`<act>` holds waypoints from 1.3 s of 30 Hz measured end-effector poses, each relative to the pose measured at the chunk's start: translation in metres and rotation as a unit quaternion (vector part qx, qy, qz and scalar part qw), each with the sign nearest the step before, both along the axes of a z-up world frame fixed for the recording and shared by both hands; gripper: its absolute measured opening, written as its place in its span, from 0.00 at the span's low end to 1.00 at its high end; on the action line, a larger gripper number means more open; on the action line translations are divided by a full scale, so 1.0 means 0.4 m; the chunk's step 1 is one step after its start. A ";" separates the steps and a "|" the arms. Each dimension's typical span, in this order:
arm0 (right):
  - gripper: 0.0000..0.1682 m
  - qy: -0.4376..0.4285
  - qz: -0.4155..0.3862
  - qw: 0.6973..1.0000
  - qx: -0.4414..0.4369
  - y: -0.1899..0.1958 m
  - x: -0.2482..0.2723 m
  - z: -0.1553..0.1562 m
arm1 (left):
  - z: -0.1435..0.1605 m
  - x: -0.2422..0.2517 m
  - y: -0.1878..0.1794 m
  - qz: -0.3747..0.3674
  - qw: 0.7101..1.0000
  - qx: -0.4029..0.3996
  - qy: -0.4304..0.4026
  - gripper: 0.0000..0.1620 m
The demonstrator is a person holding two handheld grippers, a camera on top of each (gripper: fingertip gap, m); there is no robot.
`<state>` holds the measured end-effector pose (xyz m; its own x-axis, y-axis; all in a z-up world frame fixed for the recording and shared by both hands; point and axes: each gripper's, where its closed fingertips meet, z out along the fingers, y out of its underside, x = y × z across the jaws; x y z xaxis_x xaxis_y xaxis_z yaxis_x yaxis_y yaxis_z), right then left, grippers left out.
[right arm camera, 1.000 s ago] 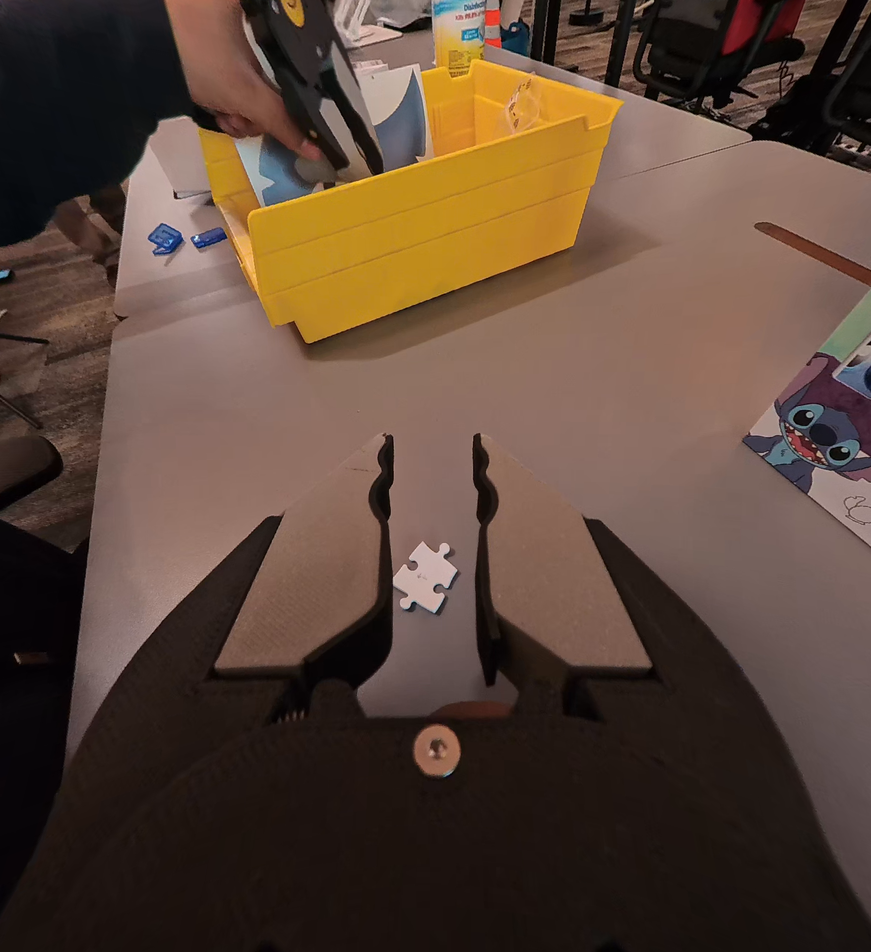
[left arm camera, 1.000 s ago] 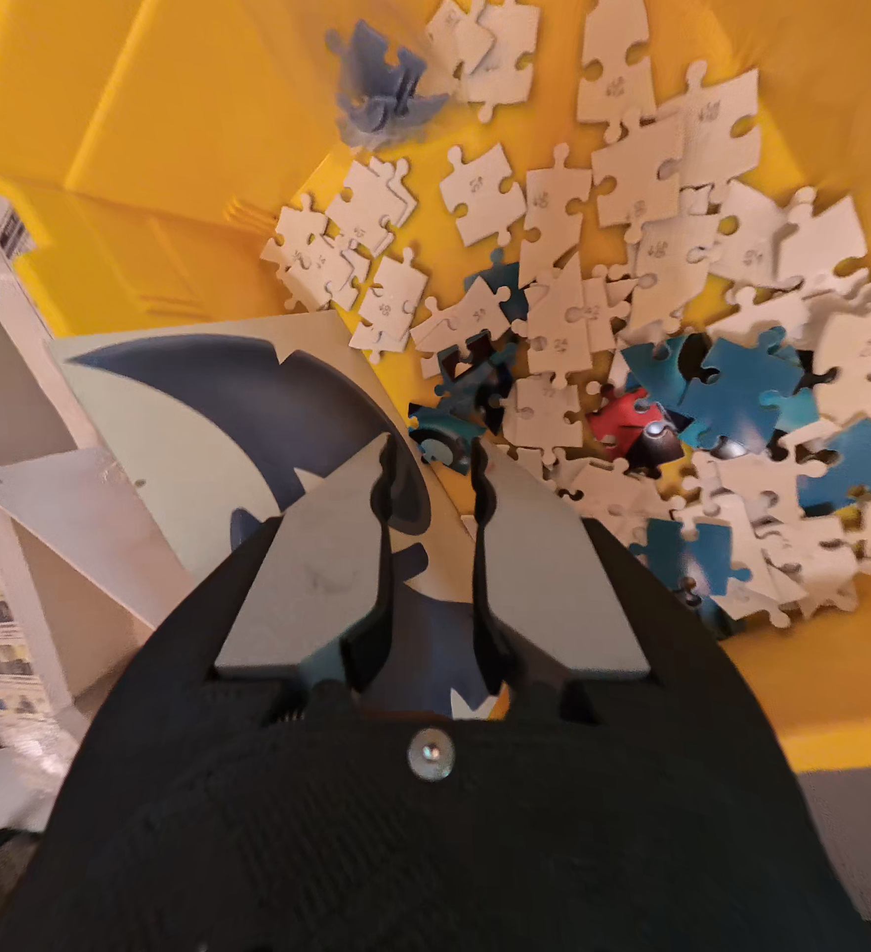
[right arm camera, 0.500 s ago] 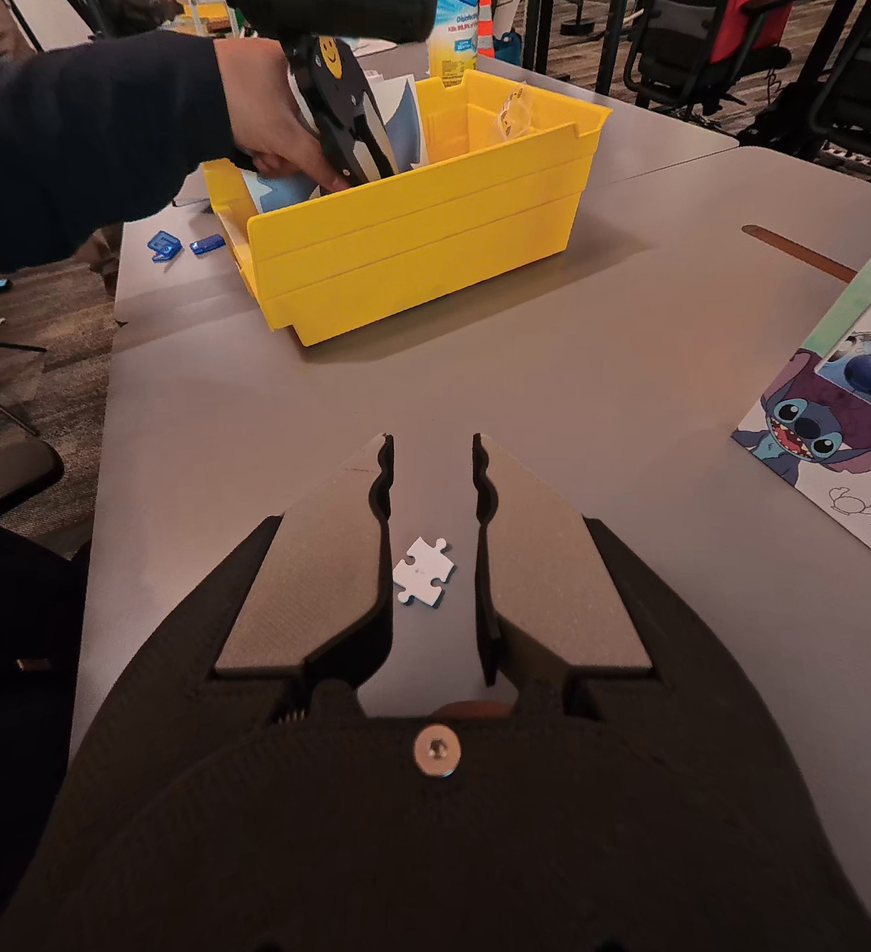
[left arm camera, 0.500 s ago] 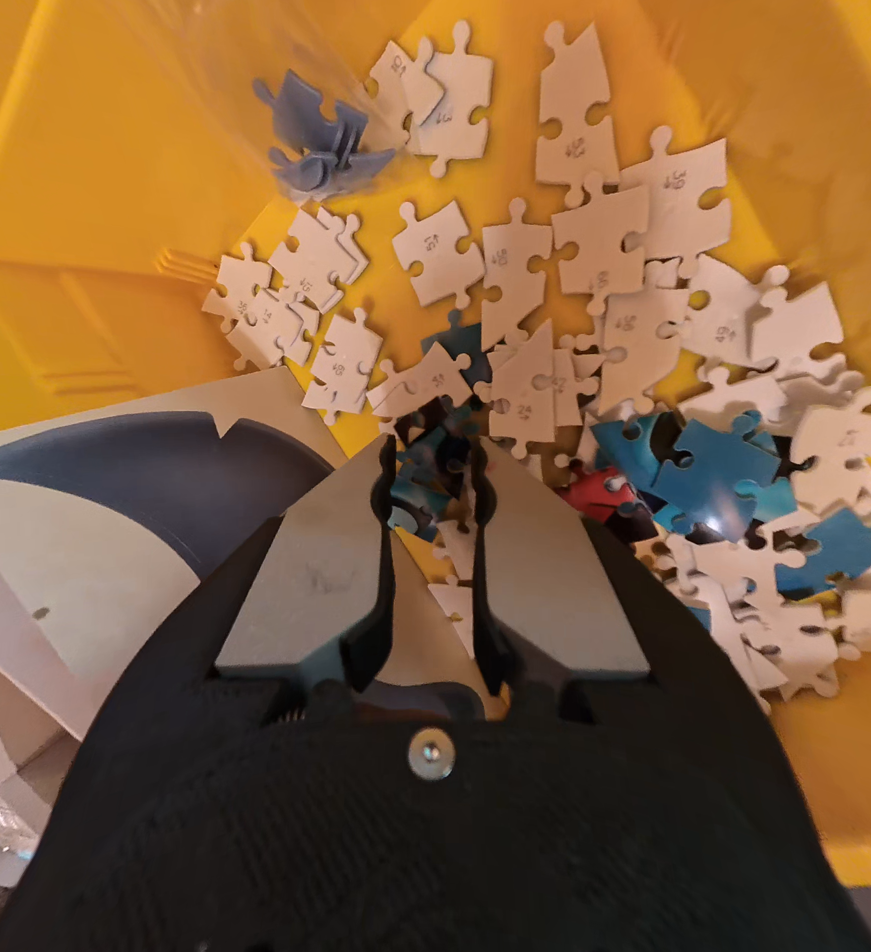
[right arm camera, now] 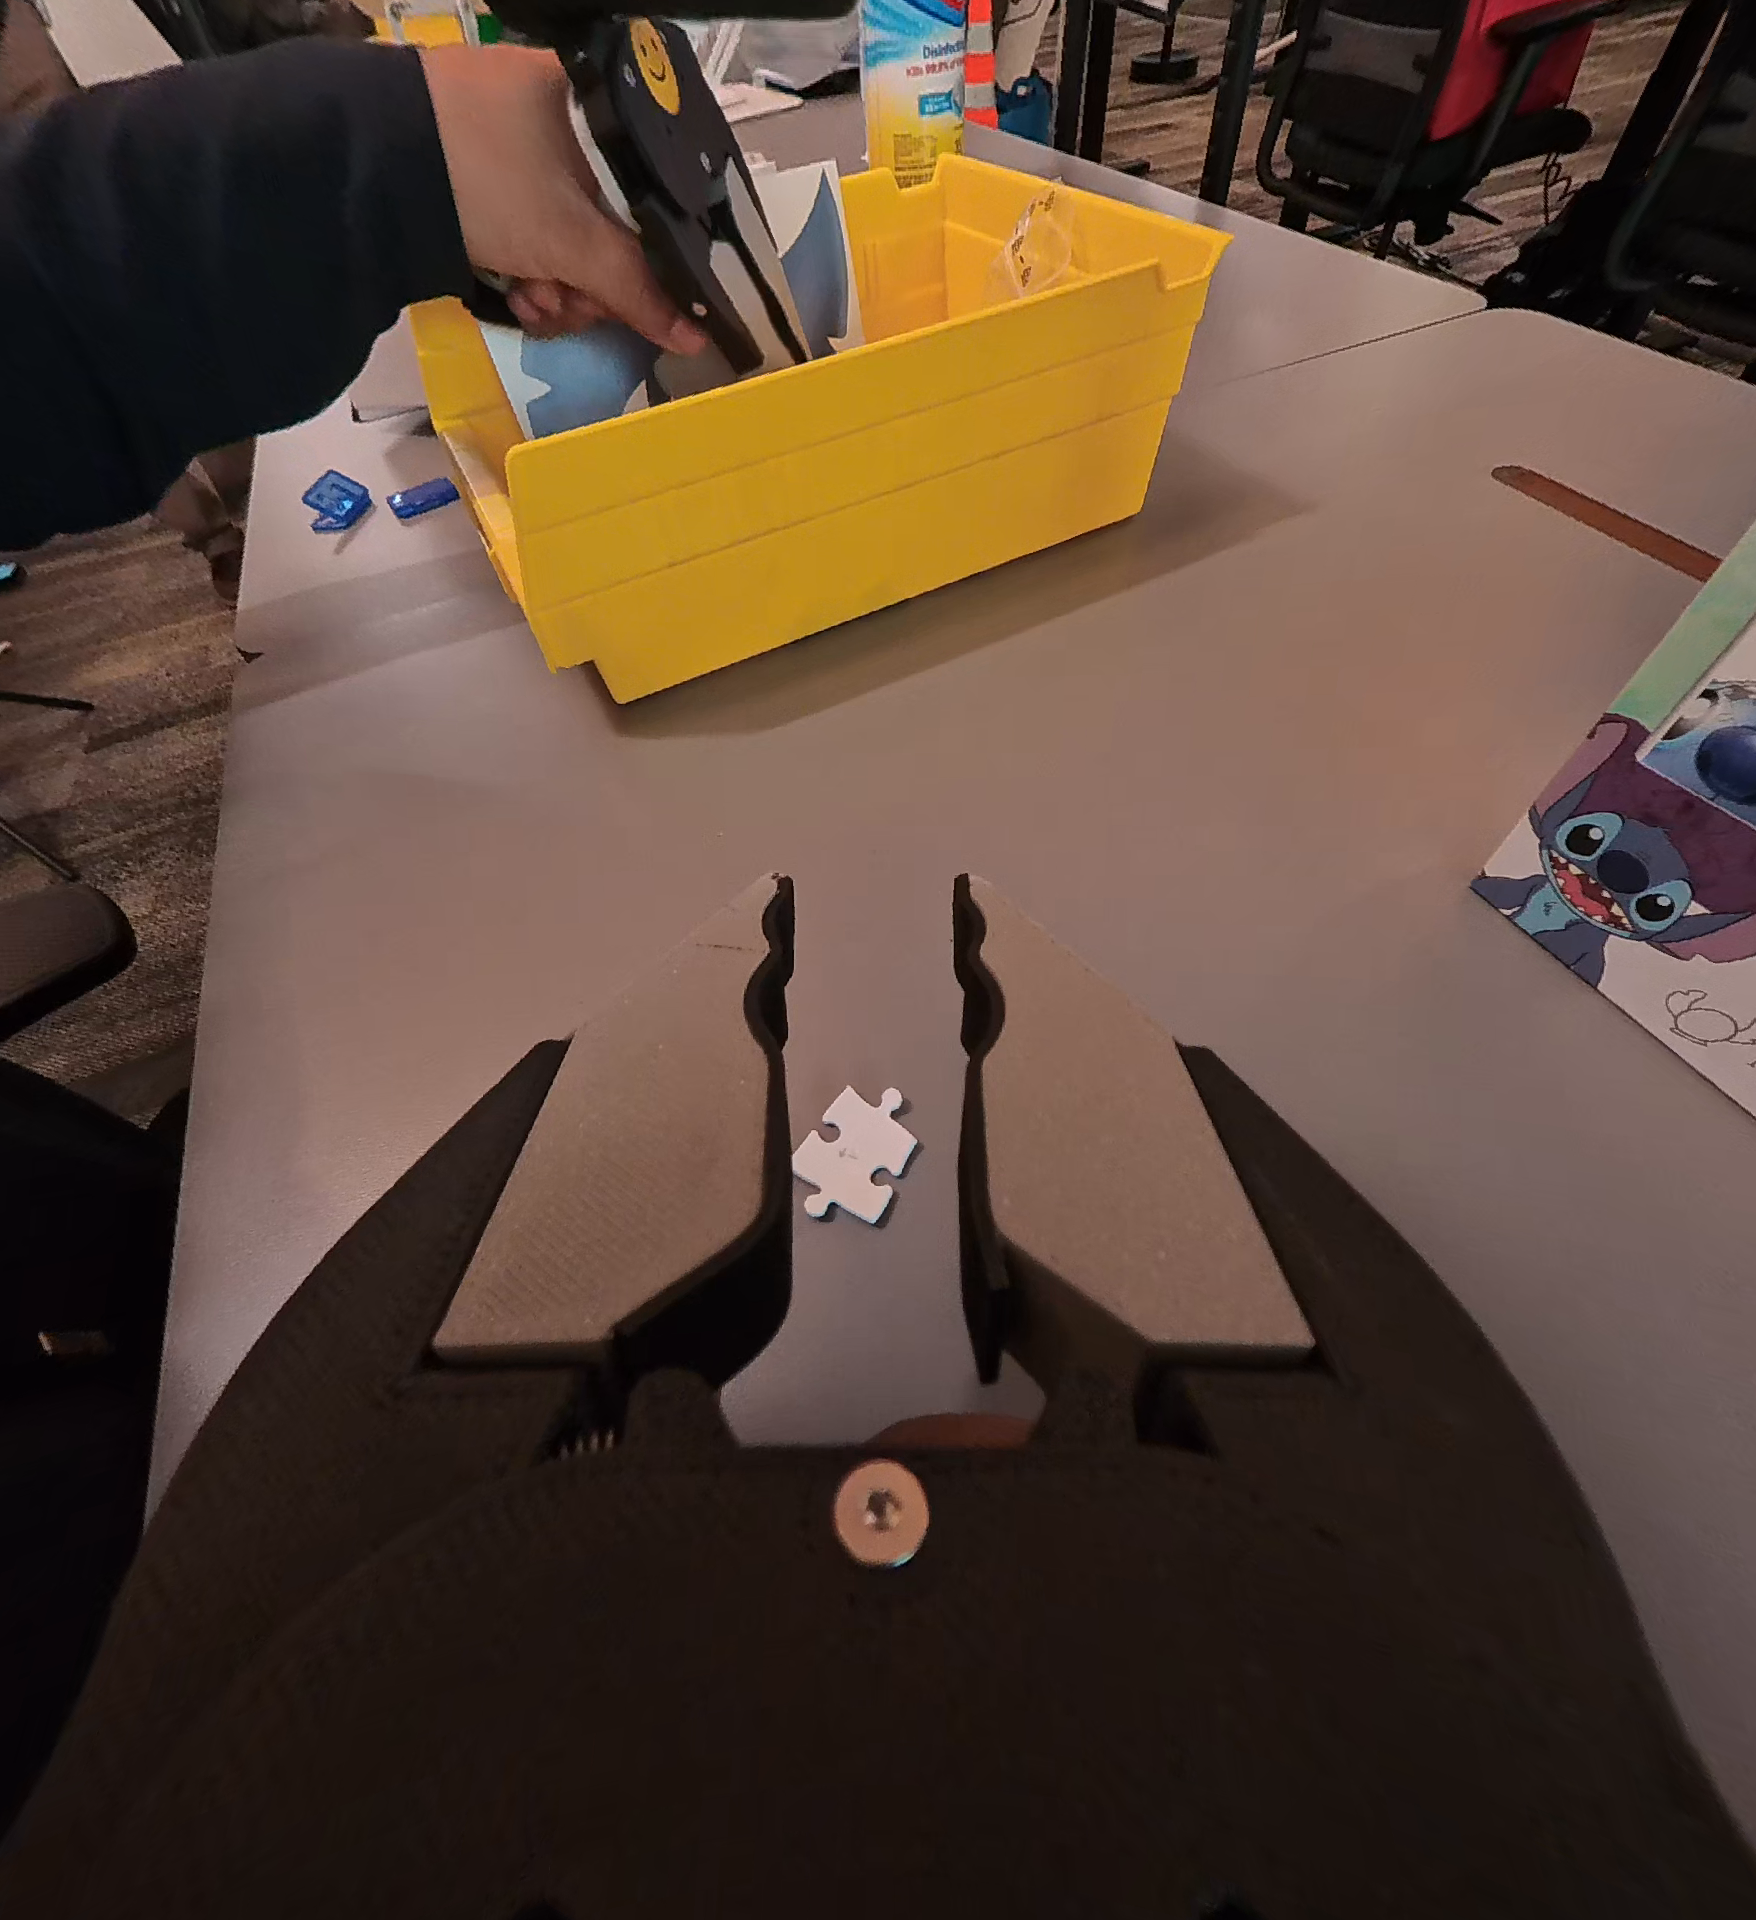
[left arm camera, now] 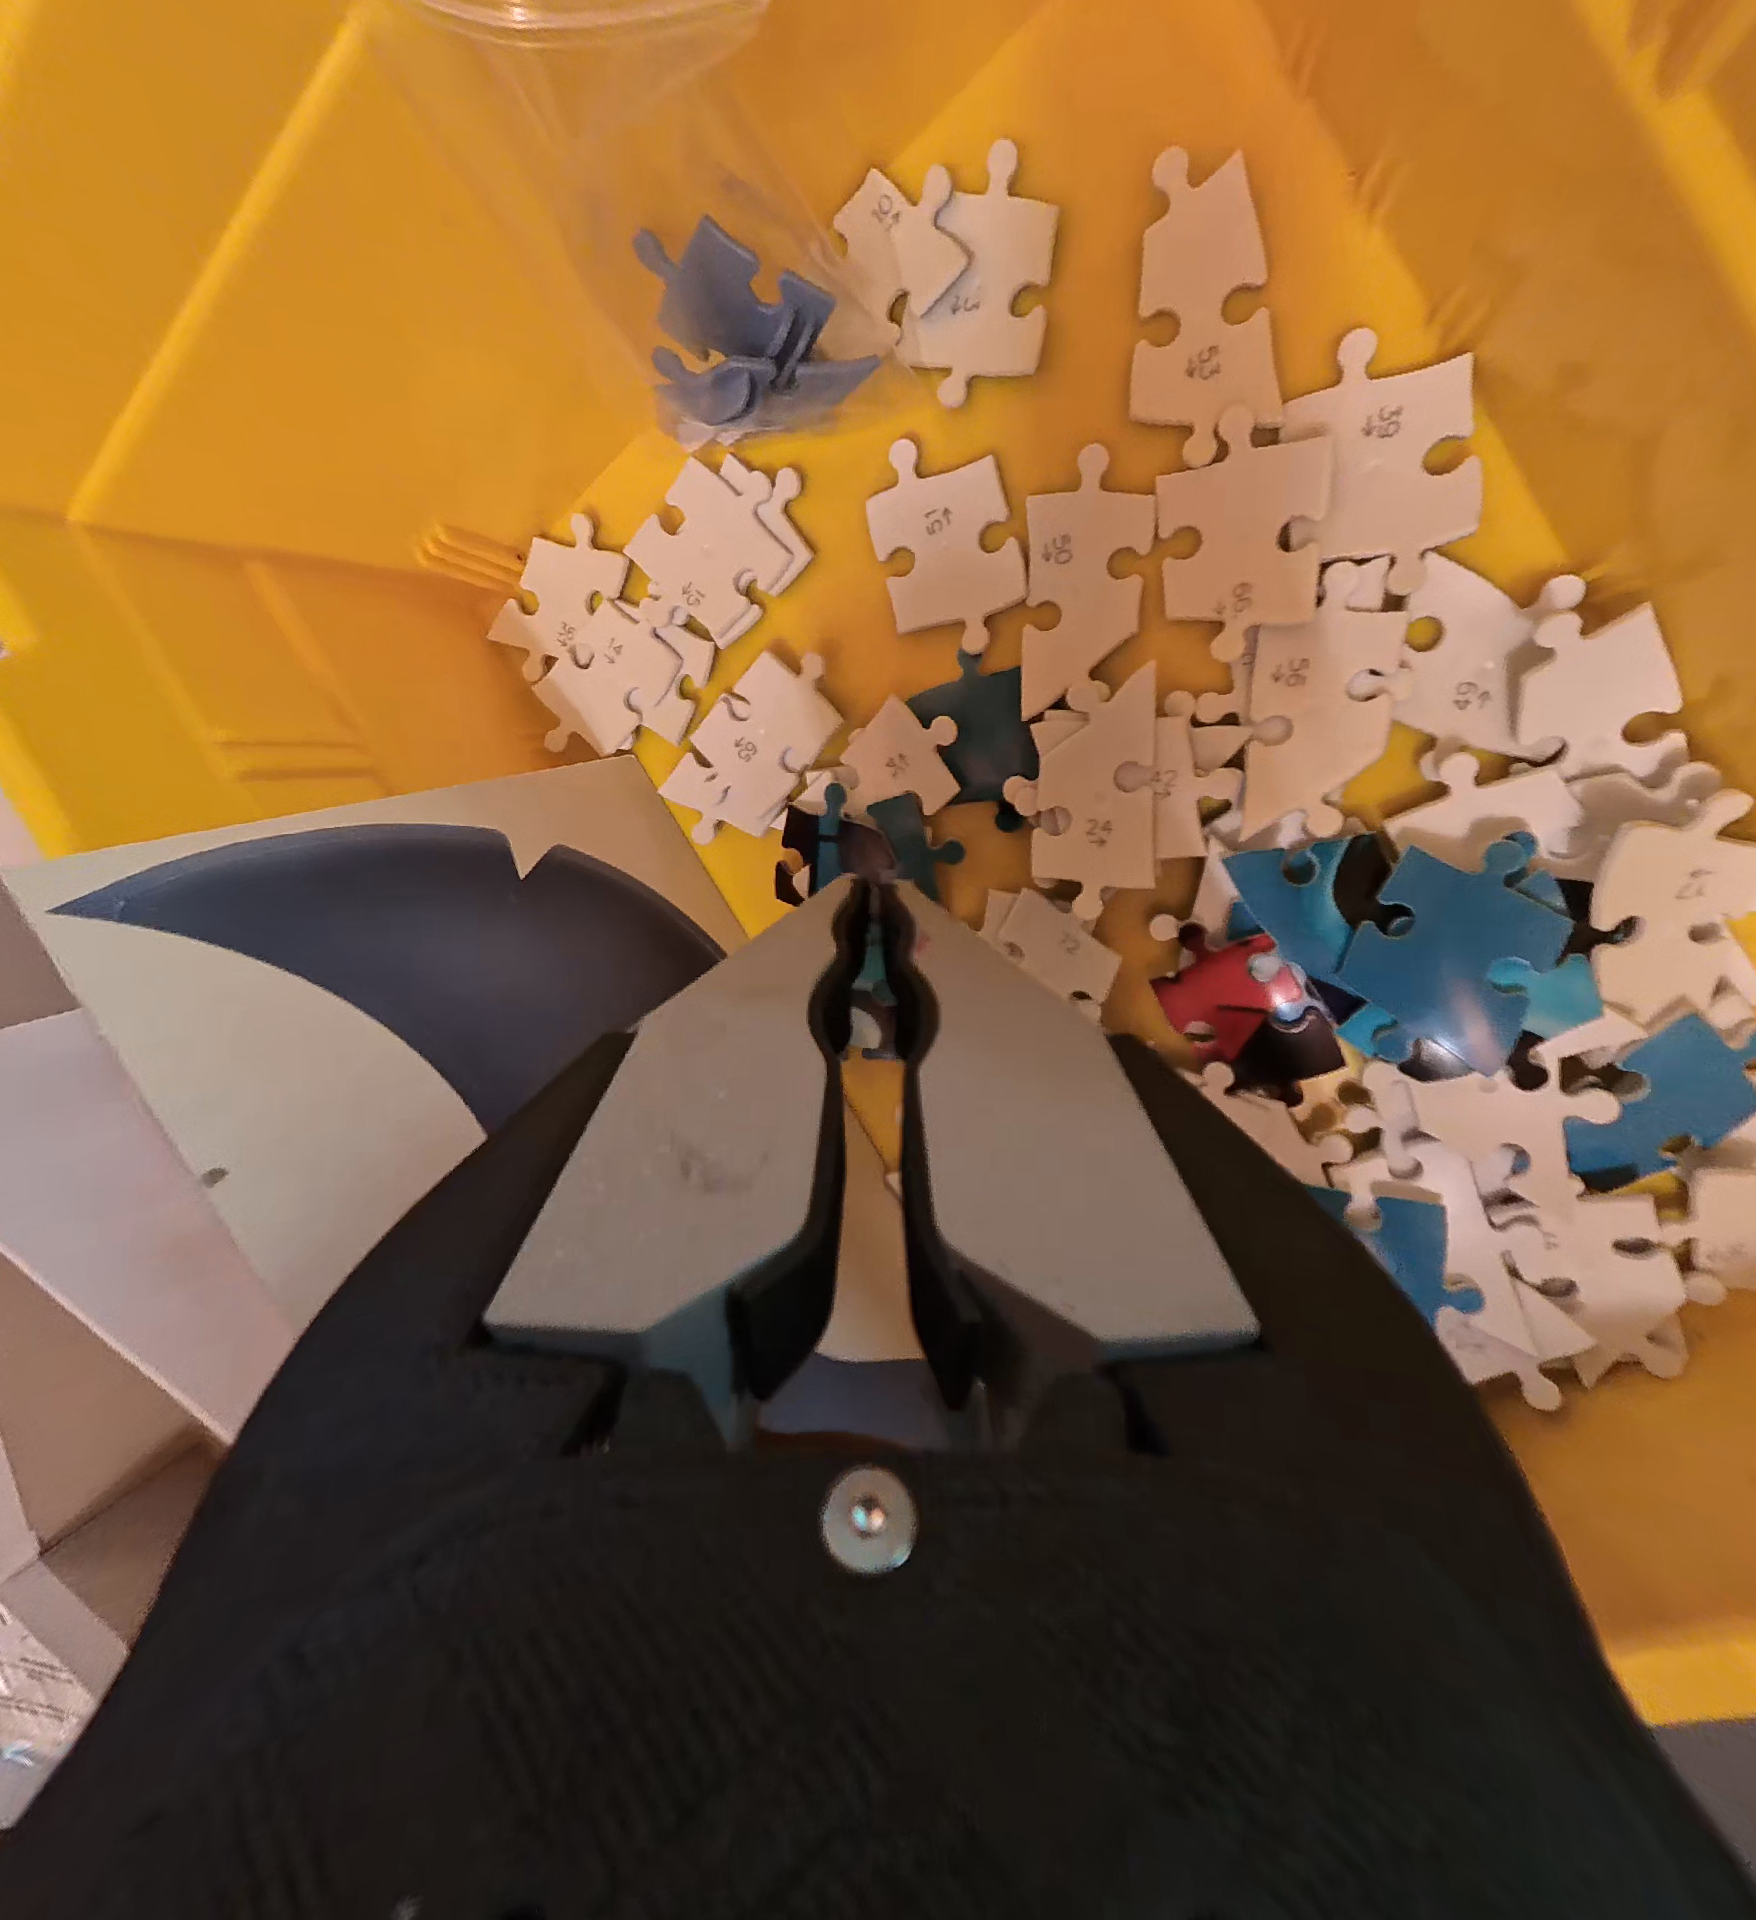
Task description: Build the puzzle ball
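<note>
My left gripper (left arm camera: pixel 872 896) reaches down into the yellow bin (left arm camera: pixel 230 312), shut on a dark teal puzzle piece (left arm camera: pixel 858 847) at the near edge of the pile. Several loose puzzle pieces (left arm camera: pixel 1217 644) lie in the bin, mostly white backs up, some blue and red. My right gripper (right arm camera: pixel 872 904) is open and empty, low over the grey table (right arm camera: pixel 1269 831). A single white puzzle piece (right arm camera: pixel 853 1153) lies flat on the table between its fingers, not touched. In the right wrist view a hand (right arm camera: pixel 541 229) holds the left gripper inside the bin (right arm camera: pixel 853 499).
A printed card with a dark blue shape (left arm camera: pixel 334 987) leans in the bin's left side. A clear bag of blue-grey plastic parts (left arm camera: pixel 739 322) lies at the bin's back. The puzzle box (right arm camera: pixel 1705 831) lies at the table's right. Blue clips (right arm camera: pixel 339 499) lie left of the bin. My hands' fingertips stand some 35 cm from each other.
My left gripper has moved forward off the card to the pile's edge and closed on the dark teal piece. My right gripper has barely moved and stays open over the white piece.
</note>
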<state>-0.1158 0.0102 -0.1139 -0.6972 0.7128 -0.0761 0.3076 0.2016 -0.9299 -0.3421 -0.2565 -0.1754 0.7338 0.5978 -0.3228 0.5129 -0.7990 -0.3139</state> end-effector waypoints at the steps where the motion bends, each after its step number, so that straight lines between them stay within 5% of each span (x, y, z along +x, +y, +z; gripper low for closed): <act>1: 0.16 0.000 0.000 1.000 0.000 -0.001 0.001 0.000 | -0.006 0.002 0.002 0.002 1.000 0.000 -0.004 0.07; 6: 0.16 0.001 0.001 1.000 0.002 -0.002 0.002 -0.001 | -0.044 -0.005 -0.002 0.011 1.000 -0.026 -0.007 0.17; 17: 0.16 0.003 0.002 1.000 -0.001 -0.001 0.007 0.005 | -0.029 -0.026 -0.020 0.008 0.997 -0.071 0.039 0.03; 39: 0.16 0.005 0.000 1.000 0.003 -0.003 0.008 0.001 | 0.116 0.054 0.074 -0.011 0.975 0.209 -0.068 0.00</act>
